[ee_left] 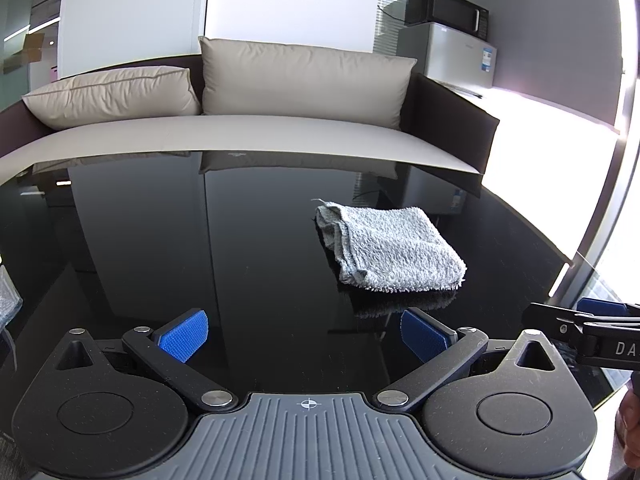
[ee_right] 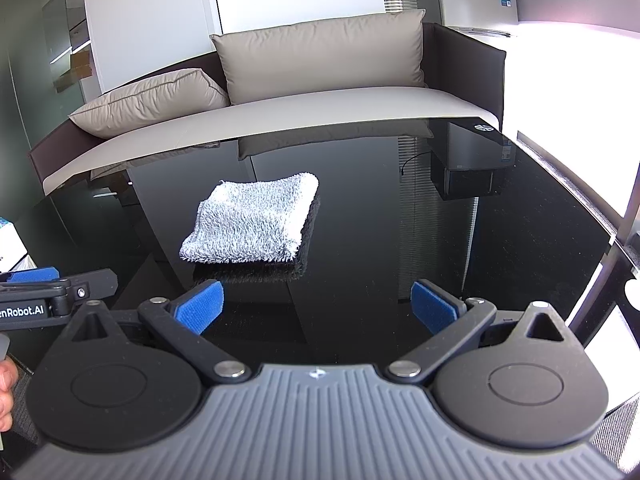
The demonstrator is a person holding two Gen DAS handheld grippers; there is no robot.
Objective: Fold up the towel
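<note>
A grey terry towel (ee_left: 390, 246) lies folded into a small thick square on the black glass table (ee_left: 200, 248). In the left wrist view it sits ahead and to the right of my left gripper (ee_left: 306, 338), which stands open with nothing between its blue pads. In the right wrist view the towel (ee_right: 250, 218) lies ahead and to the left of my right gripper (ee_right: 318, 306), also open and holding nothing. Both grippers are a short way back from the towel, apart from it. Each gripper shows at the edge of the other's view.
Behind the table stands a sofa (ee_left: 248, 136) with beige cushions. A microwave (ee_left: 446, 10) sits on a small fridge (ee_left: 452, 54) at the back right. The table's right edge (ee_right: 580, 200) borders a bright window. A hand (ee_right: 6, 396) shows at the lower left.
</note>
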